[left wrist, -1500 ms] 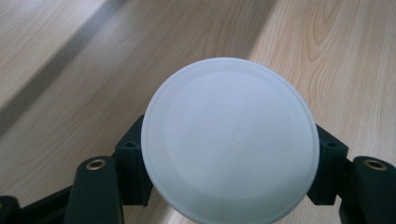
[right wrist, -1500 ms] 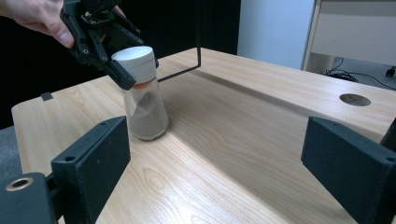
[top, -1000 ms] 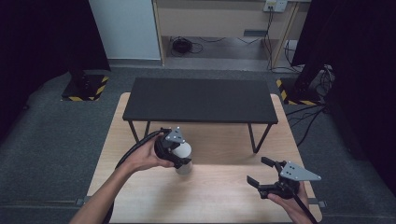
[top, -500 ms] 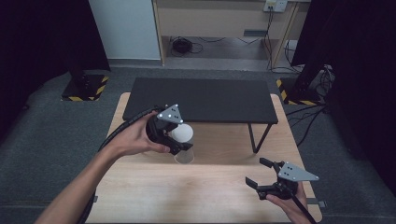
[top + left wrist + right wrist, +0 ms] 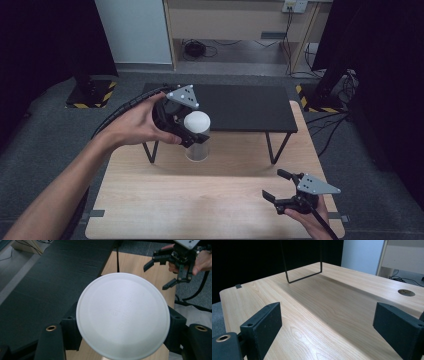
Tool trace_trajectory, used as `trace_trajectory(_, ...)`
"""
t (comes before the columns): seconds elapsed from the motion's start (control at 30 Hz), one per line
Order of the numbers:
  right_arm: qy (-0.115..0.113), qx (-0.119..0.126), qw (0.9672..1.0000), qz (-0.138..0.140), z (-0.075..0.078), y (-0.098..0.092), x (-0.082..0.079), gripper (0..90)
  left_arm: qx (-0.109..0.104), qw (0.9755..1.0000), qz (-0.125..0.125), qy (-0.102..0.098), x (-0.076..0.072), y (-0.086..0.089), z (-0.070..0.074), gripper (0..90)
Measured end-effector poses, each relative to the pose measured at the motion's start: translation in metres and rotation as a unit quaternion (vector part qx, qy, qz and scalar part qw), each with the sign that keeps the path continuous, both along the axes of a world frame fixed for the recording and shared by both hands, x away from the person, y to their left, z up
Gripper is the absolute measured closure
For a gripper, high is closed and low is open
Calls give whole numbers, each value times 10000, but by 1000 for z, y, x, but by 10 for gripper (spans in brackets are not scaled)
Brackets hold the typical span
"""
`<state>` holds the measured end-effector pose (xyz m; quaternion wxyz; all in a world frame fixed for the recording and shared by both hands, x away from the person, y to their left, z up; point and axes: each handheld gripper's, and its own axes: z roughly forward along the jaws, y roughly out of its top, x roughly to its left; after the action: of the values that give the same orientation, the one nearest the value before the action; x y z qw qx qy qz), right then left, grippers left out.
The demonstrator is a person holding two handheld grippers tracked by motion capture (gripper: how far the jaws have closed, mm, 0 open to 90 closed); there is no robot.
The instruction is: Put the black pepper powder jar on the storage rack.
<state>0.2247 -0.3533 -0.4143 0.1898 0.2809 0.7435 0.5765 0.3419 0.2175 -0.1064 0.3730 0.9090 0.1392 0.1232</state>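
- 1 wooden table (image 5: 210, 200) fills the lower middle of the high view; 1 black shelf (image 5: 240, 107) on thin wire legs stands across its far half.
- 2 grippers, 1 in each hand.
- The left gripper (image 5: 192, 134), upper left of centre in the high view, is clamped on 1 clear cup (image 5: 197, 148) just below its white lid (image 5: 196, 121). The cup hangs at the shelf's front edge, its base above the wood.
- In the left gripper view, the round lid (image 5: 123, 315) sits in the centre, 1 black jaw pressed to each side of it.
- The right gripper (image 5: 274, 186), lower right in the high view, has its jaws spread wide and holds nothing.
- In the right gripper view, its 2 jaws stand far apart over bare wood; 1 wire leg (image 5: 303, 276) shows at upper centre.
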Motion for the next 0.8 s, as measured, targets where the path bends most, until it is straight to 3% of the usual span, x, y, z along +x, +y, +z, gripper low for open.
trace_trajectory(0.23, 1, -38, 10000, 18, 0, 0, 1, 87, -240, 9992, 286, -112, 15, -3, 4, 327)
trace_trajectory(0.47, 0, -46, 10000, 20, 0, 0, 0, 87, -273, 9972, 679, -140, 35, -5, 5, 327)
trace_trajectory(0.6, 7, -47, 10000, 23, 0, -1, 1, 87, -247, 9952, 917, -233, 44, -5, 6, 327)
trace_trajectory(0.8, 27, -53, 10000, -3, 0, -1, 1, 88, -377, 9908, 1257, -326, 57, 4, -1, 327)
